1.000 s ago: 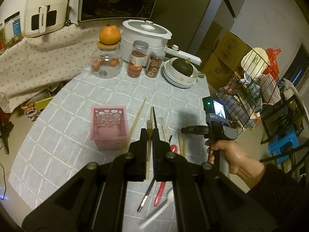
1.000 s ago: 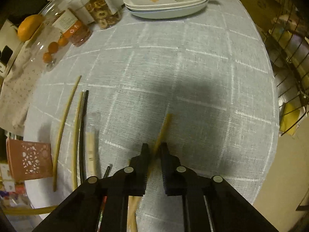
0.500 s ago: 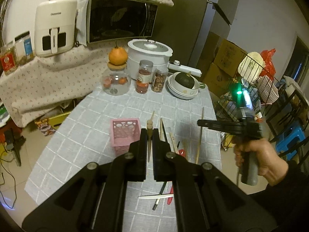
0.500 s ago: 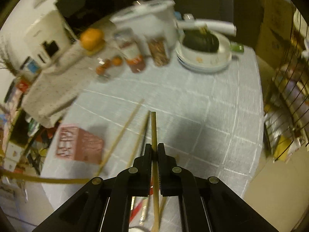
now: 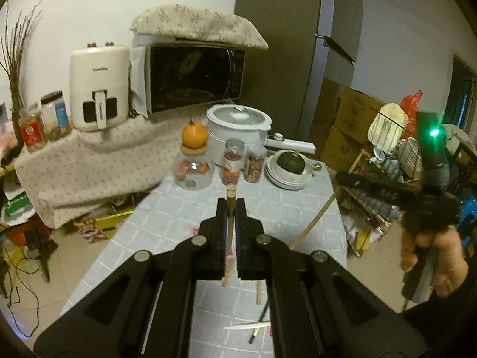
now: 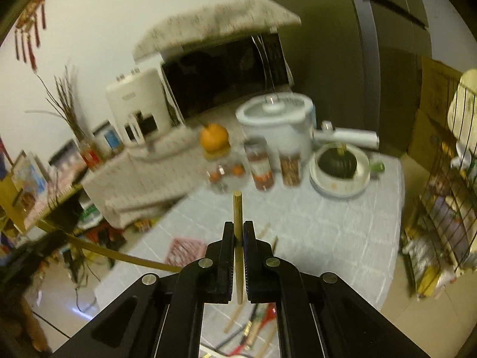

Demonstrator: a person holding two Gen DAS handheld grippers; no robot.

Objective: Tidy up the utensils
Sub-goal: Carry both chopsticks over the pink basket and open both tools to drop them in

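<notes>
My left gripper (image 5: 230, 205) is shut on a wooden chopstick (image 5: 229, 232) and holds it high above the table. My right gripper (image 6: 238, 228) is shut on another wooden chopstick (image 6: 237, 220), also raised. In the left wrist view the right gripper (image 5: 348, 179) holds its chopstick (image 5: 316, 220) slanting down. The pink perforated utensil basket (image 6: 186, 250) stands on the grey checked tablecloth (image 6: 328, 232), mostly hidden behind the left fingers in the left wrist view. Several loose utensils (image 6: 256, 331) lie on the cloth near the front edge, among them a white one (image 5: 247, 325).
At the table's far end stand a jar topped with an orange (image 5: 194, 161), two spice jars (image 5: 232, 164), stacked bowls holding a dark squash (image 5: 290, 165) and a white pot (image 5: 238, 126). A wire rack (image 6: 447, 185) stands right of the table. A microwave (image 5: 193, 77) sits behind.
Both grippers have risen well above the table, each carrying its chopstick, and tilted up toward the room. The table and basket now sit lower in both views.
</notes>
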